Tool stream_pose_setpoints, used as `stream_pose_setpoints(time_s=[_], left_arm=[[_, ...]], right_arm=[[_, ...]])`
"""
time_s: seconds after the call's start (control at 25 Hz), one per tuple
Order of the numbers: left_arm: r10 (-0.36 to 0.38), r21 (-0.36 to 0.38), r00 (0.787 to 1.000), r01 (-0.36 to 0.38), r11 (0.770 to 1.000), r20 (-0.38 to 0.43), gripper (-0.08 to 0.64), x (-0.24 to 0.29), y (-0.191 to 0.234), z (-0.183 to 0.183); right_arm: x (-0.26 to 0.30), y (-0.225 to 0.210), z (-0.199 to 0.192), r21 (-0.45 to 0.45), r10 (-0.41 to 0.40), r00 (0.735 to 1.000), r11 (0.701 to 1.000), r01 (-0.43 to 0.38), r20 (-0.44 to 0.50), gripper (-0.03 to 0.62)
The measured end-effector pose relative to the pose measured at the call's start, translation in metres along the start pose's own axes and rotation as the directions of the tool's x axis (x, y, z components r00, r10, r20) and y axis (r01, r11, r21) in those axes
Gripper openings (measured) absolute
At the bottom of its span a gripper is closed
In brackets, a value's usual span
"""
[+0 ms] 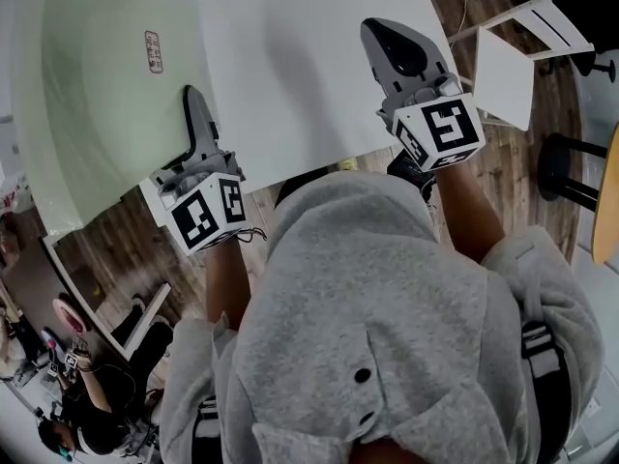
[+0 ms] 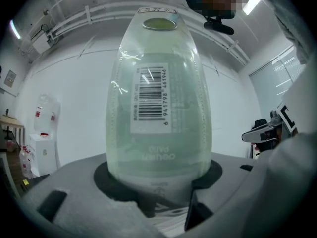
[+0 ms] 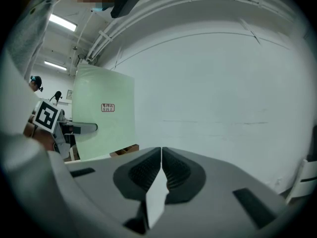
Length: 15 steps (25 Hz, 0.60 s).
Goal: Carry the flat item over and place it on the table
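A pale green translucent sheet (image 1: 106, 104) with a small label hangs over the wooden floor. My left gripper (image 1: 193, 100) is shut on it near its right edge. In the left gripper view the sheet (image 2: 158, 148) fills the middle between the jaws and shows a barcode label. Beside it a large white board (image 1: 300, 66) spreads out, and my right gripper (image 1: 387, 37) is shut on its near right edge. In the right gripper view the jaws (image 3: 161, 157) pinch a thin white edge (image 3: 156, 202). That view also shows the green sheet (image 3: 104, 128) and the left gripper (image 3: 74, 128) at the left.
White furniture (image 1: 522, 56) stands at the upper right on the wooden floor, with a black stool (image 1: 571, 162) below it. Another person (image 1: 87, 404) is at the lower left. My grey hooded top fills the bottom of the head view.
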<state>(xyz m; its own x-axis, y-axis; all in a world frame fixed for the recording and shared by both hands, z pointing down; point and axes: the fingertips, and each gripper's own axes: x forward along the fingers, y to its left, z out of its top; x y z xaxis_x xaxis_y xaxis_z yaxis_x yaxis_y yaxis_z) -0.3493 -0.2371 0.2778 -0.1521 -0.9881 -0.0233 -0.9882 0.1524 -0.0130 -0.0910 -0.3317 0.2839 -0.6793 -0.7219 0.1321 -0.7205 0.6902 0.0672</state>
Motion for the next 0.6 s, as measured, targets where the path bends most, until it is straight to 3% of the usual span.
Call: stream_pose_setpoints(time_s=[0.6], left_arm=[[-0.047,-0.001,0.994,0.047,0.999,-0.099,0.275,0.053,0.033,-0.071]], right_arm=[[0.043,0.011,-0.035,-0.009,-0.052,0.995,0.999,0.052,-0.089,0.028]])
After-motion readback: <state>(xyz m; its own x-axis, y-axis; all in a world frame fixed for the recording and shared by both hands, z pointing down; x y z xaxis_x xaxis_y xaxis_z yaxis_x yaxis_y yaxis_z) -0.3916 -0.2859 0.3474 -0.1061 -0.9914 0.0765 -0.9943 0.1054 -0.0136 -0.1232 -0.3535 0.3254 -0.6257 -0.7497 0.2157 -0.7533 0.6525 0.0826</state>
